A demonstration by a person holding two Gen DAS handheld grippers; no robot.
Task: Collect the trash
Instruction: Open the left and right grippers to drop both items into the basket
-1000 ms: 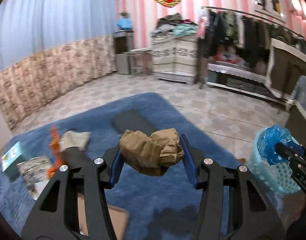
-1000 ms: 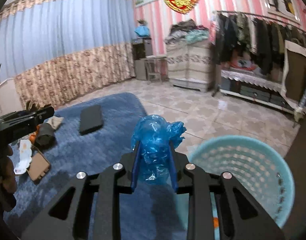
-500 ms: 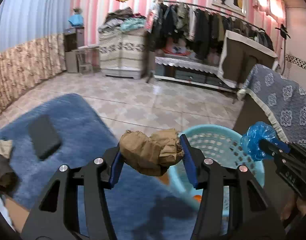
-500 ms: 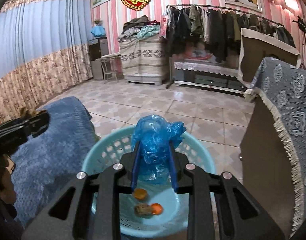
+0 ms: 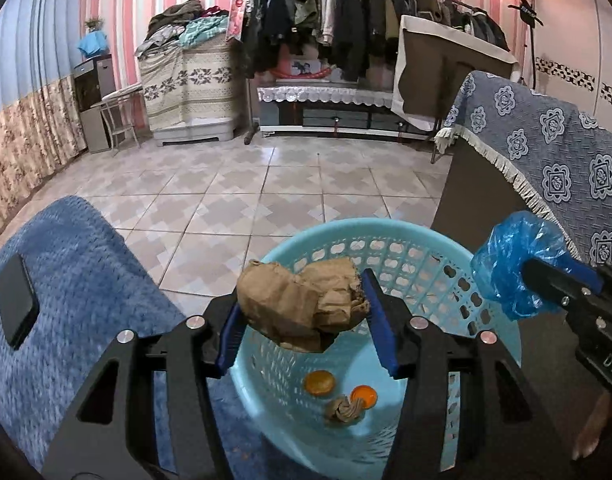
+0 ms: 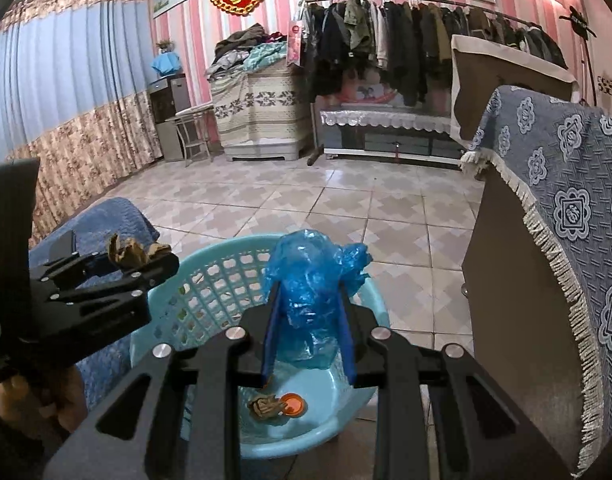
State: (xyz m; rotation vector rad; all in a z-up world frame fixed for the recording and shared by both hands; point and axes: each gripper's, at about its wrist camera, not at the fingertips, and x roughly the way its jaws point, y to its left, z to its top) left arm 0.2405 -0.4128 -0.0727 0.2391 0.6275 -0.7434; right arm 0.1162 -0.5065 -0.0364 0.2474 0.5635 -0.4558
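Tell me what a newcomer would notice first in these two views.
Probably the crumpled blue plastic bag, pinched in the right gripper above the turquoise basket. Next, the brown paper wad between the left gripper pads over the same basket, which already holds two orange caps and a brown scrap.

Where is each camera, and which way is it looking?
Left wrist: sits on the left gripper, looking down along it at the crumpled brown paper it holds over the basket; the right gripper shows at the side.
Right wrist: sits on the right gripper, looking over the blue plastic bag into the basket; the left gripper and a hand show.
Both share the basket, both grippers and the tiled floor.
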